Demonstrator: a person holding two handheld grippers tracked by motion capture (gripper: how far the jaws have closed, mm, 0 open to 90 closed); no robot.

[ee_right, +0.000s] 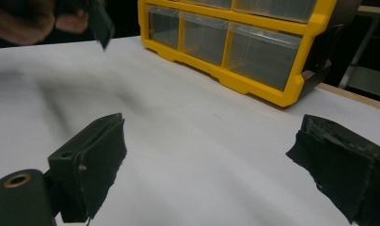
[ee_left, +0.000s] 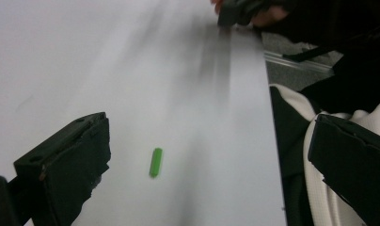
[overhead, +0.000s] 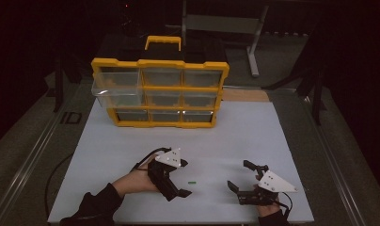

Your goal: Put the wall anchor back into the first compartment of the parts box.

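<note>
I see the white rectangular tabletop (overhead: 254, 136) spread under the high view, dim around its edges. At its far side stands the yellow plastic organiser case with clear drawers (overhead: 161, 92), upright on its long edge, a yellow handle on top; its upper-left clear drawer juts out toward me past the frame. In the right gripper view the same case sits beyond my jaws, its yellow rim resting on the tabletop.

My left gripper (overhead: 179, 189) lies near the front edge, left of centre, its jaws spread wide with nothing between them. My right gripper (overhead: 241, 179) lies well apart from it on the right, its jaws likewise wide open and holding nothing, bare tabletop between them.

The small green cylindrical peg (ee_left: 155, 162) lies flat on the tabletop between the two grippers, nearer the left one. It is short, round-ended, bright green, smooth. In the left gripper view it lies between the open jaws, closer to the left jaw, touching neither.
</note>
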